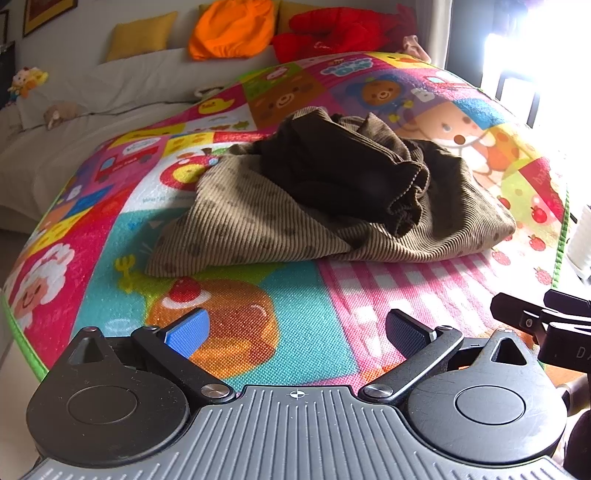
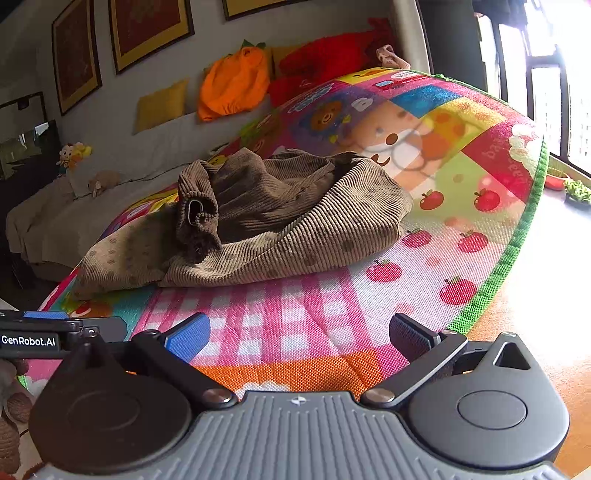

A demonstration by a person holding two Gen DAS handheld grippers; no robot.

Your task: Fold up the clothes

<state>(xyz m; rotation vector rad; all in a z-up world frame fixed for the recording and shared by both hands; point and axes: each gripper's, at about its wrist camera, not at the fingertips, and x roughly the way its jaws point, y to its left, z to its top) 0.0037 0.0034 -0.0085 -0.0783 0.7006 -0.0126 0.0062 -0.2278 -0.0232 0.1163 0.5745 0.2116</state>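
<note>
A crumpled brown corduroy garment lies in a heap on a colourful cartoon play mat; its dark inside shows on top and tan dotted fabric spreads below. It also shows in the right wrist view. My left gripper is open and empty, low over the mat, a short way in front of the garment. My right gripper is open and empty, over the pink checked part of the mat, in front of the garment's right side. Part of each gripper shows at the edge of the other's view.
A grey sofa stands behind the mat with yellow cushions, an orange plush, a red plush and small toys. The mat's green edge runs on the right, with wooden floor and a bright window beyond.
</note>
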